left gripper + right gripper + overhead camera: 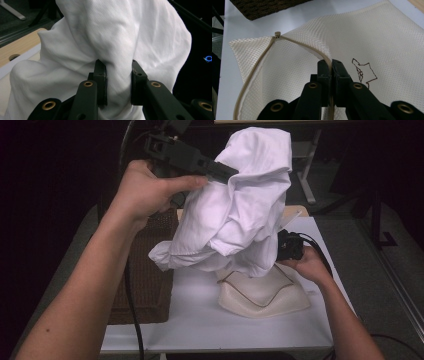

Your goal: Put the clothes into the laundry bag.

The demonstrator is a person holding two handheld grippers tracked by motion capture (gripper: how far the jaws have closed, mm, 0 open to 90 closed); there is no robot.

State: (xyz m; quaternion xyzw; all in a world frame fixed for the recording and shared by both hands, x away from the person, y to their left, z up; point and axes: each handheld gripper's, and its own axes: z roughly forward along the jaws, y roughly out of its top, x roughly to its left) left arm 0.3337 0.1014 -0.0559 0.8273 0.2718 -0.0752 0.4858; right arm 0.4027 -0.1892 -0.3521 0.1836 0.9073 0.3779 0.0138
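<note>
The fingers (101, 82) of the left gripper (118, 86) are clamped on a thick fold of the white cloth (120, 37), the fabric bunched between the two pads; in the high view that gripper (220, 170) is raised at about eleven o'clock, gripped by the left hand (147, 190), and the cloth (240, 205) hangs from it in a large crumpled mass, its lower hem drooping to the middle of the scene. The cloth is plain white, soft and deeply creased, with a stitched edge along its bottom. The fingers (323, 72) of the right gripper (331, 75) are pressed together on the zipper edge of the mesh bag (367, 40), pinching the beige zipper tape; the zipper pull (277, 34) sits at the far end of the opening at about eleven o'clock in the right gripper view. In the high view the right hand (310, 265) holds its gripper (289, 245) at about three o'clock, just behind the bag (265, 295). The bag is cream netting with a thin brown outline drawing (362, 71) on one face; it lies under the hanging cloth with its mouth lifted, and what is inside cannot be told. A dark woven mat (150, 270) lies at nine o'clock. Both rest on a white tabletop (200, 320), with a strip of pale wood (20, 45) at its far edge and a dark room beyond.
</note>
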